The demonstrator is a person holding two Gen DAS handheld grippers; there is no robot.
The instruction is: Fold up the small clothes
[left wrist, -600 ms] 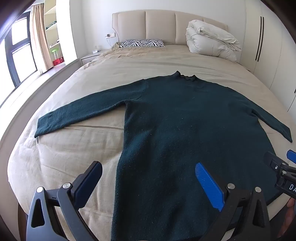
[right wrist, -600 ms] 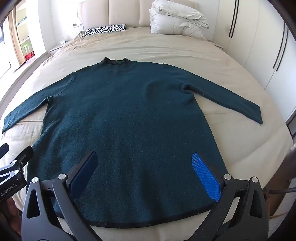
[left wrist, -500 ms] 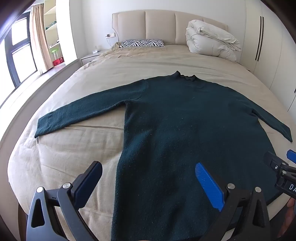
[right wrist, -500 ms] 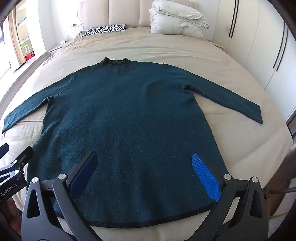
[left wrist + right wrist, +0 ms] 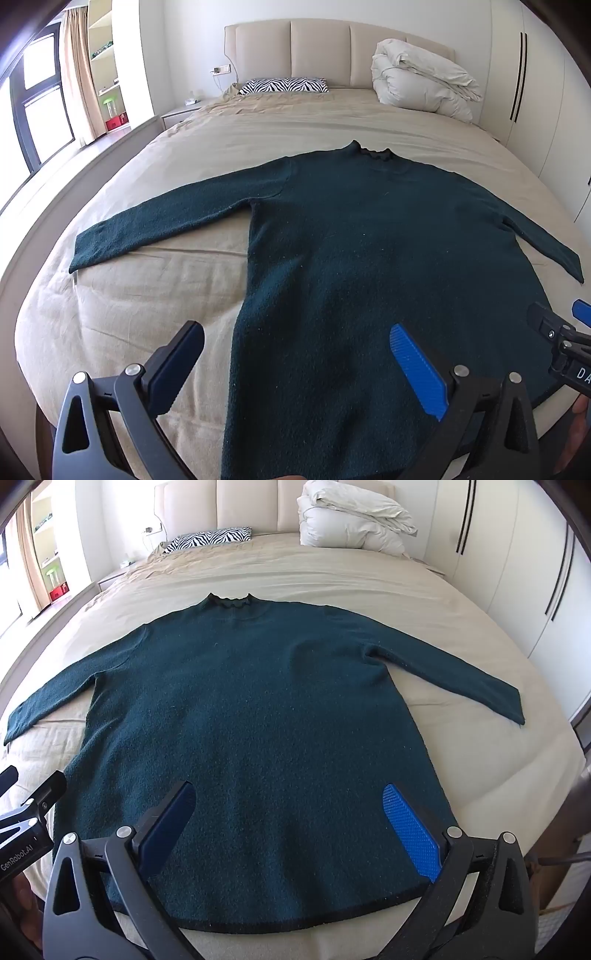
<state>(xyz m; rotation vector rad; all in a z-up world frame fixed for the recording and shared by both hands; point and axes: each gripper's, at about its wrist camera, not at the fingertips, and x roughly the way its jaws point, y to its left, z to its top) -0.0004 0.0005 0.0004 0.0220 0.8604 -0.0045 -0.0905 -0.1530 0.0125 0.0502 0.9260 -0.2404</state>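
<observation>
A dark green long-sleeved sweater [image 5: 362,251] [image 5: 251,716] lies flat on the beige bed [image 5: 140,302] [image 5: 480,753], front up, both sleeves spread sideways and the collar toward the headboard. My left gripper [image 5: 295,350] hovers open above the sweater's lower left side, near its hem. My right gripper [image 5: 288,812] hovers open above the hem [image 5: 295,925], nothing between its blue pads. Each gripper shows at the edge of the other's view: the right one [image 5: 561,343] and the left one [image 5: 29,812].
A folded white duvet [image 5: 421,85] [image 5: 351,517] and a zebra-print pillow [image 5: 284,85] [image 5: 210,539] lie by the padded headboard. White wardrobe doors [image 5: 517,572] line the right side. A window and shelves [image 5: 44,92] stand at the left.
</observation>
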